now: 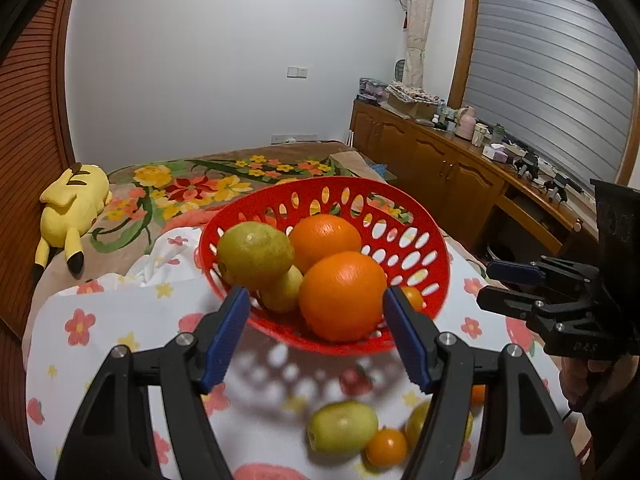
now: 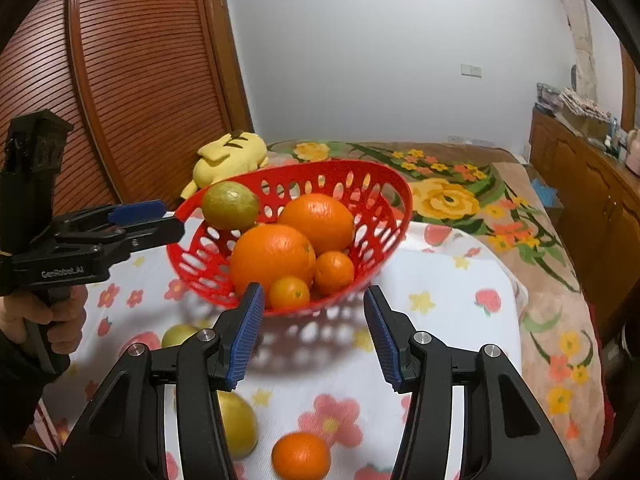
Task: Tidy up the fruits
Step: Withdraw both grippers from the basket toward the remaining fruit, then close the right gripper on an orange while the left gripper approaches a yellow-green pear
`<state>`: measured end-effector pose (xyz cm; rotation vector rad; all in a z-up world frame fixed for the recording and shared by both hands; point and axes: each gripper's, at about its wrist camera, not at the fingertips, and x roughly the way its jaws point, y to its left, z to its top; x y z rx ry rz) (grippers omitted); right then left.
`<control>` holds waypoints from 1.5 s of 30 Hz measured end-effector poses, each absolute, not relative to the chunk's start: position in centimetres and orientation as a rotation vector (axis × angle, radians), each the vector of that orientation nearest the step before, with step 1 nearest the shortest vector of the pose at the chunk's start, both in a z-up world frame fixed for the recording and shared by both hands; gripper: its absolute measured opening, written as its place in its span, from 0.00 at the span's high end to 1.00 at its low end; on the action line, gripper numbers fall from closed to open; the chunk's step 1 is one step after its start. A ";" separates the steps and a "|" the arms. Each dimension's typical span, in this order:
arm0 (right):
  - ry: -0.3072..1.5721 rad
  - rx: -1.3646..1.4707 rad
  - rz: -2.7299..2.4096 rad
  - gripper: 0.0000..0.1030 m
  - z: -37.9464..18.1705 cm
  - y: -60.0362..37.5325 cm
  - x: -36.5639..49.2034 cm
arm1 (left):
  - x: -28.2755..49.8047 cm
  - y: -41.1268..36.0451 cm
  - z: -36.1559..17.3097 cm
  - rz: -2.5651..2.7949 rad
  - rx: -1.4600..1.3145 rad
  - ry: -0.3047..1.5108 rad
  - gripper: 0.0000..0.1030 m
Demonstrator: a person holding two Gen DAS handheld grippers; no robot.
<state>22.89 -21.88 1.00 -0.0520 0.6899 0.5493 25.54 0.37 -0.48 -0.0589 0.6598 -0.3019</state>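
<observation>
A red perforated basket (image 1: 416, 220) (image 2: 384, 184) stands on the flowered cloth. It holds two large oranges (image 1: 340, 296) (image 2: 272, 256), green-yellow fruits (image 1: 254, 254) (image 2: 230, 205) and small tangerines (image 2: 334, 272). My left gripper (image 1: 316, 316) is open and empty just before the basket's near rim; it also shows in the right wrist view (image 2: 168, 216). My right gripper (image 2: 314, 312) is open and empty before the basket; it also shows in the left wrist view (image 1: 490, 284). Loose on the cloth lie a green fruit (image 1: 342, 426) (image 2: 238, 424), a small tangerine (image 1: 386, 446) (image 2: 301, 456) and another green fruit (image 2: 180, 334).
The flowered cloth (image 1: 120, 320) (image 2: 440, 320) covers a table beside a bed with a floral blanket (image 1: 208, 184). A yellow plush toy (image 1: 74, 204) (image 2: 232, 156) lies on the bed. A wooden cabinet (image 1: 440, 160) with clutter runs along the right. A louvred wooden door (image 2: 140, 80) is at the left.
</observation>
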 end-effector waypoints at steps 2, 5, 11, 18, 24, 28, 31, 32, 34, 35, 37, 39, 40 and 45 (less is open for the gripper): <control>0.692 -0.045 0.542 0.49 0.9 -22.1 22.1 | 24.7 0.4 -0.5 -0.302 -0.060 0.659 0.33; 0.693 -0.042 0.535 0.49 0.7 -22.3 20.9 | 23.4 0.4 -0.6 -0.305 -0.059 0.660 0.33; 0.697 -0.049 0.521 0.49 0.1 -22.4 18.5 | 20.8 0.1 -0.8 -0.305 -0.056 0.660 0.33; 0.714 -0.046 0.508 0.49 -1.2 -23.1 16.0 | 17.5 -0.7 -1.6 -0.306 -0.053 0.670 0.32; 0.741 -0.027 0.498 0.49 -2.6 -24.0 14.4 | 16.0 -1.4 -2.3 -0.324 -0.053 0.688 0.31; 0.772 -0.019 0.493 0.49 -3.9 -24.4 14.1 | 15.8 -2.1 -2.8 -0.335 -0.050 0.703 0.31; 0.786 -0.018 0.488 0.49 -4.5 -24.5 14.2 | 15.9 -2.7 -3.4 -0.343 -0.054 0.716 0.31; 0.790 -0.016 0.488 0.49 -4.7 -24.6 14.2 | 16.0 -2.9 -3.6 -0.347 -0.055 0.721 0.31; 0.797 -0.014 0.488 0.49 -5.0 -24.6 14.4 | 16.0 -3.2 -3.9 -0.352 -0.054 0.729 0.31; 0.799 -0.014 0.488 0.49 -5.1 -24.5 14.5 | 16.0 -3.5 -4.2 -0.357 -0.052 0.734 0.31; 0.808 -0.015 0.489 0.49 -5.4 -24.4 14.9 | 16.0 -3.9 -4.5 -0.363 -0.049 0.742 0.31; 0.817 -0.011 0.487 0.49 -5.7 -24.4 15.2 | 16.1 -4.1 -4.8 -0.367 -0.048 0.749 0.31; 0.822 -0.009 0.487 0.49 -5.8 -24.4 15.4 | 16.0 -4.2 -4.9 -0.369 -0.049 0.751 0.31; 0.838 -0.015 0.490 0.49 -6.3 -23.9 16.3 | 16.0 -4.6 -5.3 -0.377 -0.045 0.759 0.31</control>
